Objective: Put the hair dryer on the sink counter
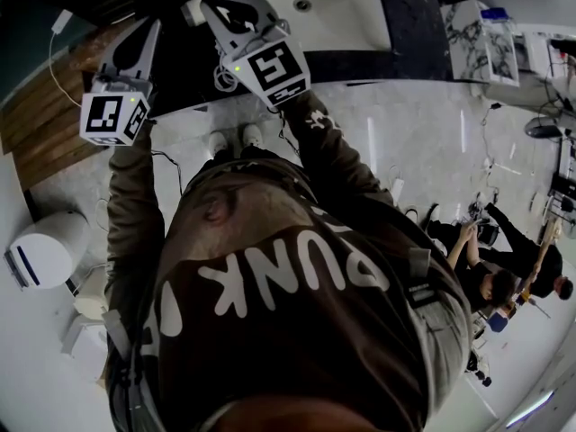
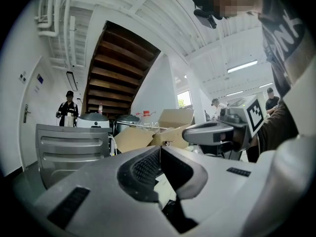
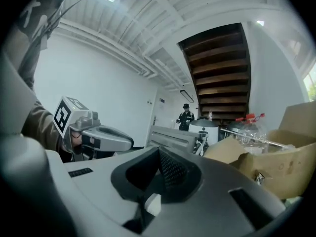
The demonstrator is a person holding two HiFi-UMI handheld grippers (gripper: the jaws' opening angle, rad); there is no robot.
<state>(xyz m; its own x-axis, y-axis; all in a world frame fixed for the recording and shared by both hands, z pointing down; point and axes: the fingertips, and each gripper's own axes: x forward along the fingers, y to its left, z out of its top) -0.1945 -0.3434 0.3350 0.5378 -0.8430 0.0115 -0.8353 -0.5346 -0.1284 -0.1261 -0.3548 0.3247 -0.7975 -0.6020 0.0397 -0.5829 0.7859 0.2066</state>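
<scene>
I cannot make out a hair dryer in any view. The sink counter [image 1: 409, 34] is dark, with a white basin [image 1: 337, 12] set in it, and runs along the top of the head view. My left gripper [image 1: 151, 27] is held up at the counter's left end, shut, with nothing between its jaws [image 2: 159, 149]. My right gripper [image 1: 214, 7] is raised beside it, just left of the basin, also shut and empty [image 3: 159, 152]. Each gripper shows in the other's view: the right gripper [image 2: 217, 132] and the left gripper [image 3: 98, 138].
Cardboard boxes [image 3: 276, 167] and a grey metal seat back [image 2: 74, 149] stand ahead under a wooden staircase [image 2: 118, 78]. A person in black [image 2: 68, 110] stands far off. A white round bin [image 1: 45, 250] sits on the floor at left. People [image 1: 504, 273] crouch at right.
</scene>
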